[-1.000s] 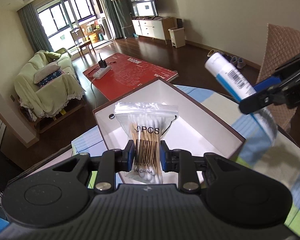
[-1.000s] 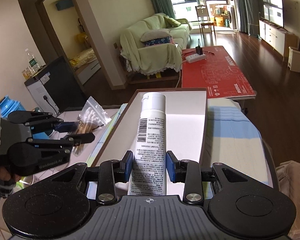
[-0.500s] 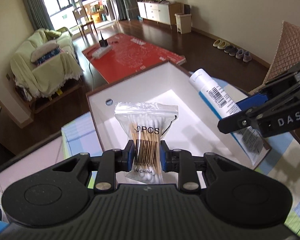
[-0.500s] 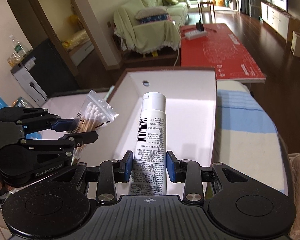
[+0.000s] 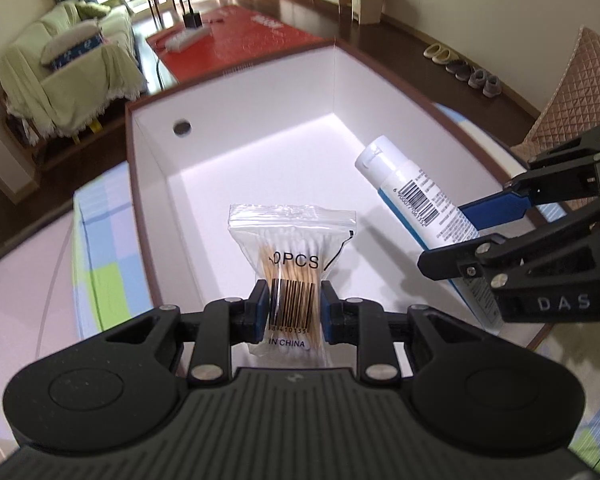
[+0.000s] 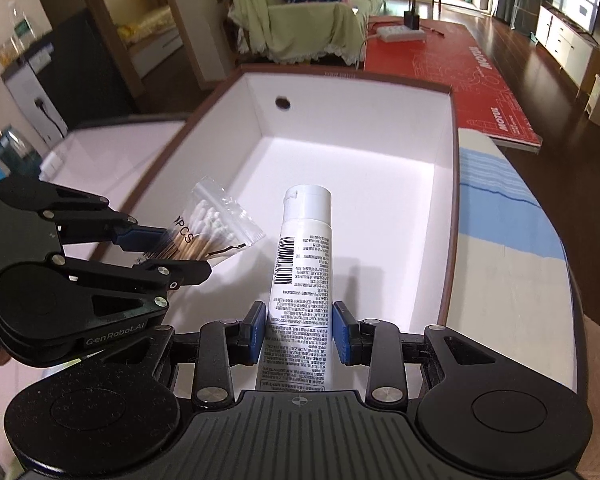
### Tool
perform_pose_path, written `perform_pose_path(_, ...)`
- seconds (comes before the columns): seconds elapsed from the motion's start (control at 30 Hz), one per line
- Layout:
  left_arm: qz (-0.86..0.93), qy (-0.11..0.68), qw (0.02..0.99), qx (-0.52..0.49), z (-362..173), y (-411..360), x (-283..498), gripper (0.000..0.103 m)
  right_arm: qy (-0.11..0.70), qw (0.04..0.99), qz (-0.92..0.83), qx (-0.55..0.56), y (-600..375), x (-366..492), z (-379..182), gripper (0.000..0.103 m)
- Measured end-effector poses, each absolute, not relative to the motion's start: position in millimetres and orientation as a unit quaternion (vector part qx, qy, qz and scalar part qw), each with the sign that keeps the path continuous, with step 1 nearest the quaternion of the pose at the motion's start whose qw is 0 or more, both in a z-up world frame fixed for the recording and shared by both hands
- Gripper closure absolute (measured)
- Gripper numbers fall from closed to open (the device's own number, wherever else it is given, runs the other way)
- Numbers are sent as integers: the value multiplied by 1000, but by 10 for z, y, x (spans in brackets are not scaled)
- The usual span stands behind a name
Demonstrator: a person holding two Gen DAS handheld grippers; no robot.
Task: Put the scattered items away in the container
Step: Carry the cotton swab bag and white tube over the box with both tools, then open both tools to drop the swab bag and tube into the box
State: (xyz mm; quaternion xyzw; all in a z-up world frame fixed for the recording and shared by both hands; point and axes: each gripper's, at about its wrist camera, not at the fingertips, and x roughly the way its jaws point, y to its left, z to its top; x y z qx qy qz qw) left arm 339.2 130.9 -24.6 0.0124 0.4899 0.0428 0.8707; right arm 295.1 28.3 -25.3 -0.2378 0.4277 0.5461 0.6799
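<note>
A: Nearest us, over the near end of the box, what do we hold?

B: Our left gripper [image 5: 293,306] is clamped on a zip bag of cotton swabs [image 5: 293,256], upright between the blue pads. Our right gripper [image 6: 299,333] is clamped on a white squeeze tube [image 6: 300,280], cap pointing away from us.

A: And beyond them?

B: The white box with a brown rim [image 5: 236,140] lies open. Both items hang above its floor, side by side and apart. The floor we can see is bare; the nearest part is hidden by the grippers. A finger hole [image 5: 181,127] marks the far wall.

A: How far along are we?

B: We judge both items are over the box but not yet let go. We cannot see whether other items lie outside it.
</note>
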Motion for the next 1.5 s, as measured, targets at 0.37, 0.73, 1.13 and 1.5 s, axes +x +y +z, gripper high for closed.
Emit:
perform_pose_path(0.37,42,511,858,-9,-473,1288,3417,80,416,684,536,-270,298,2878,-410,69)
perform_pose_path(0.73,50,518,854,-4,-538,1295,3486,62,389,691,533,-294,341,2874,-360,69)
perform_pose_path(1.13,51,499,865,-9,-334,1284,3346,43,386,717,536,-225,5,2955,-35,13)
perform_pose_path(1.5,68,478,875,-16,-58,1231,2993,37,408,720,526,-194,-439,2802,135,13)
